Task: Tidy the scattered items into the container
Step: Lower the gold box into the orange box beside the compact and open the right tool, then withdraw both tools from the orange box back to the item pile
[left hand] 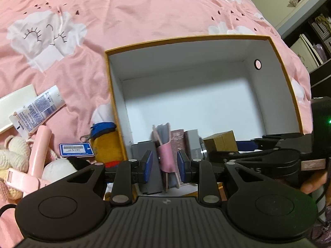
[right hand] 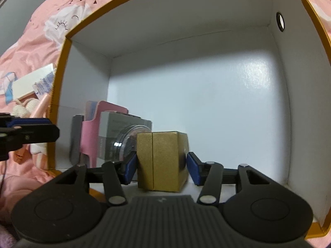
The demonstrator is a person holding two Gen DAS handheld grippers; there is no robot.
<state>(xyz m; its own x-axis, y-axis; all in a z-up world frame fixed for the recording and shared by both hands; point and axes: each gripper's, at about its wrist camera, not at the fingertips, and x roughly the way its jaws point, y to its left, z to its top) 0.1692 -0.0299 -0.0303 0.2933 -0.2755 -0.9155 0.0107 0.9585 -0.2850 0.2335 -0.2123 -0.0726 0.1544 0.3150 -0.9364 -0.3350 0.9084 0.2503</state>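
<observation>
Both tools are working over the orange-rimmed box (right hand: 62,66) lying on the pink bedspread (left hand: 144,20), and the step in hand looks like letting go of two things already set inside it.

The right tool (right hand: 161,170) is standing around the gold carton (right hand: 161,161), which is resting upright on the box floor. Its jaws are at a middling width: a clear gap is showing between the far pad and the carton, while the near pad is sitting just against or just beside it (I cannot tell which). I judge the carton to be released. To finish well, this tool should be drawing straight back along its own line, not sideways, so neither pad is dragging the carton over.

The left tool (left hand: 165,166) is narrow, with the pink wallet (left hand: 165,155) standing between its pads; daylight is showing on both sides, so it is not gripping. The wallet is leaning among the grey boxes (left hand: 144,150) just ahead of the tool, in the box's near corner. Lifting cleanly upward would be keeping it from tipping.

Off to this tool's left, outside the box, a white tube (left hand: 39,109), a blue tag (left hand: 75,149), a pink fan (left hand: 37,155) and a crocheted toy (left hand: 12,155) are waiting on the bed; those are the likely next picks.
</observation>
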